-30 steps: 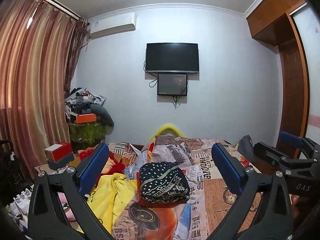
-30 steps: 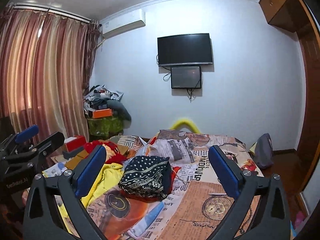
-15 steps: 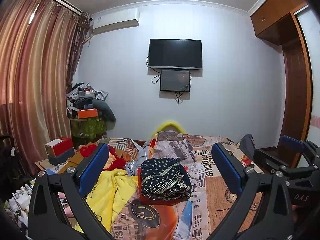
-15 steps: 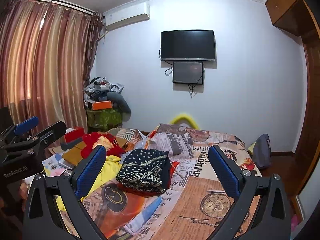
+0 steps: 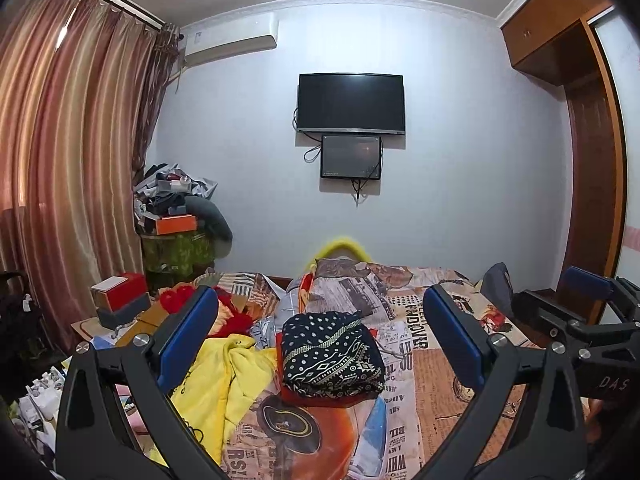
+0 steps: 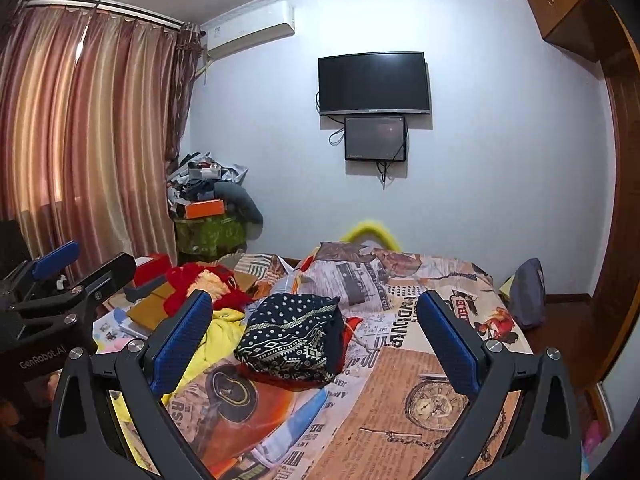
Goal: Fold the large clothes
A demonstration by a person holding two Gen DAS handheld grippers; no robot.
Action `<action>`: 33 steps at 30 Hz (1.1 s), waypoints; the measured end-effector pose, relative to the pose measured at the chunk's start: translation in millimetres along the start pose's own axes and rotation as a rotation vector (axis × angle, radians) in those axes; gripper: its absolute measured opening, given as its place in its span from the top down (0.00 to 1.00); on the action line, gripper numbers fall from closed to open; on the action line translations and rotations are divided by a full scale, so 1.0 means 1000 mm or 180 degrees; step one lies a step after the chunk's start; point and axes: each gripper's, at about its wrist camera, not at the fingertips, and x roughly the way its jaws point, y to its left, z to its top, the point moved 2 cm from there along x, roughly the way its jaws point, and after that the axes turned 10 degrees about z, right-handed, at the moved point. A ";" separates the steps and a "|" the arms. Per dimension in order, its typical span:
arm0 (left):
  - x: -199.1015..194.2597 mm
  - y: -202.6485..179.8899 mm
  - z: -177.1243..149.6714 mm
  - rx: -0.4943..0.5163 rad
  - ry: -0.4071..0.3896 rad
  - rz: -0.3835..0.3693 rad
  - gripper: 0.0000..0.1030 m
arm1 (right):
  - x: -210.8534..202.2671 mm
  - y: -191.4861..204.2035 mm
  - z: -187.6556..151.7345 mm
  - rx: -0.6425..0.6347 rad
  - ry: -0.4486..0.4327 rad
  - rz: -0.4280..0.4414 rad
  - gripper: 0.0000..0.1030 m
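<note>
the bed (image 5: 440, 364) carries it all. a dark folded bundle (image 5: 330, 352) sits mid-bed, so one fold looks done; the next move, i judge, calls for reaching left to the loose yellow garment (image 5: 228, 376) by the bed's left edge. both the left gripper (image 5: 320, 344) and right gripper (image 6: 316, 344) hang spread and empty, well short of the cloth.
</note>
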 end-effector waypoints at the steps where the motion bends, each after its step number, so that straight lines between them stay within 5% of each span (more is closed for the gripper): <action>1: 0.000 0.000 0.000 -0.0004 0.0006 -0.0003 0.00 | 0.000 0.000 0.000 0.0007 -0.0001 0.0001 0.02; 33: 0.016 0.003 -0.008 0.0038 0.0149 -0.0179 0.00 | 0.001 -0.012 -0.002 0.0184 -0.0010 -0.0038 0.01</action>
